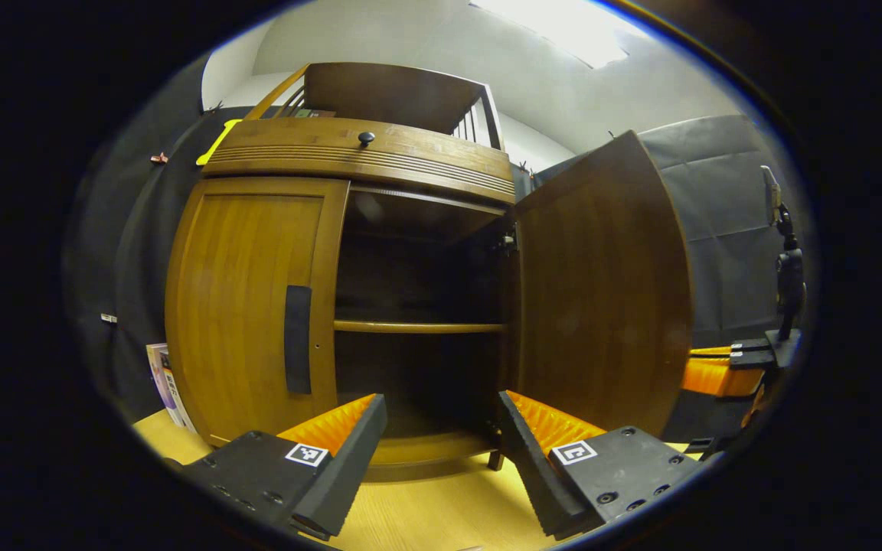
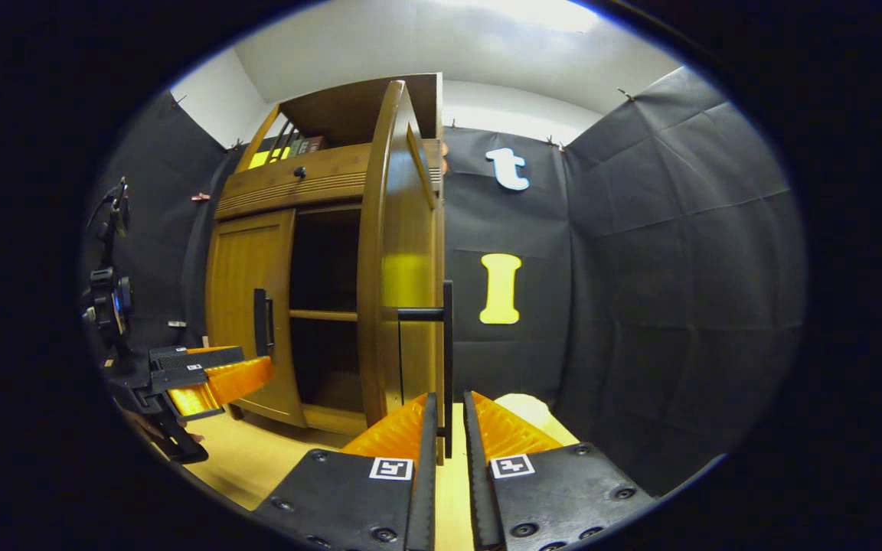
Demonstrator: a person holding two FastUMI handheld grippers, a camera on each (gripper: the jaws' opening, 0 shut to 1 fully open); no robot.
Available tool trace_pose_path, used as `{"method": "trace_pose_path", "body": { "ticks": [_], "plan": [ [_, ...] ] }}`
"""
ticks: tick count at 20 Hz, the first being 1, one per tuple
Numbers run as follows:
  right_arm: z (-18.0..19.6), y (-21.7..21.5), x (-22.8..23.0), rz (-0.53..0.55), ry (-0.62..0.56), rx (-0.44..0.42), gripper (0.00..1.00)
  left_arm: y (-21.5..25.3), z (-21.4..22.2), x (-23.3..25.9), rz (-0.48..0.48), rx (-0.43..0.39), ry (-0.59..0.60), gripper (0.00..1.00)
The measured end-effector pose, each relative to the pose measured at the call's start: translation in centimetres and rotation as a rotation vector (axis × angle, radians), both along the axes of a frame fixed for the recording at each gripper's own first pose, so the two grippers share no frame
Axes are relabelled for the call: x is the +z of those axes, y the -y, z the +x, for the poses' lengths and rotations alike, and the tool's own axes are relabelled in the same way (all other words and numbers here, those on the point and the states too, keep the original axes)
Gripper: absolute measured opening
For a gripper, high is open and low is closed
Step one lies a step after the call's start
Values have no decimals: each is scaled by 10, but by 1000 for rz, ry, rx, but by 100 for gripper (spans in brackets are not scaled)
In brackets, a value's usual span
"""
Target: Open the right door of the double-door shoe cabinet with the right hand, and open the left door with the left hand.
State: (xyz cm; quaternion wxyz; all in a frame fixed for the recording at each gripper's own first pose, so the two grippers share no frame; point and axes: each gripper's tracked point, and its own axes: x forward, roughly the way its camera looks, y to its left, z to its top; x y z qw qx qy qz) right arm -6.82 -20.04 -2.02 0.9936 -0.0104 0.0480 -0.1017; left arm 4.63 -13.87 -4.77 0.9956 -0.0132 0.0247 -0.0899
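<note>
The wooden shoe cabinet (image 1: 357,153) fills the left gripper view. Its left door (image 1: 249,306) is closed, with a black vertical handle (image 1: 297,339) near its inner edge. Its right door (image 1: 602,291) is swung wide open. My left gripper (image 1: 441,428) is open, low in front of the cabinet's dark opening and right of that handle, touching nothing. In the right gripper view the right door (image 2: 403,268) stands edge-on. My right gripper (image 2: 447,413) is shut on the door's black bar handle (image 2: 447,344). The left gripper (image 2: 211,379) also appears at the far left of that view.
Inside the cabinet a shelf (image 1: 418,327) crosses the dark opening. A drawer front with a black knob (image 1: 365,138) runs above the doors, and a slatted rack tops it. Some magazines (image 1: 165,383) lean beside the cabinet's left side. The floor (image 1: 441,505) is light wood.
</note>
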Motion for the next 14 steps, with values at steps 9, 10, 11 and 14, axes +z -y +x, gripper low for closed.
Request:
{"method": "trace_pose_path", "body": {
  "ticks": [9, 10, 11, 14],
  "plan": [
    [-42, 19, 12, -17, 17, -63, 23, -92, 42, 23, 136, 226, 92, 88],
    [-45, 18, 15, -33, 19, -65, 23, -96, 46, 27, 142, 230, 106, 87],
    [-47, 14, 18, -46, 25, -64, 23, -99, 51, 31, 148, 235, 120, 87],
    [-55, 2, 29, -70, 58, -54, 30, -111, 67, 38, 168, 263, 141, 82]
  ]
}}
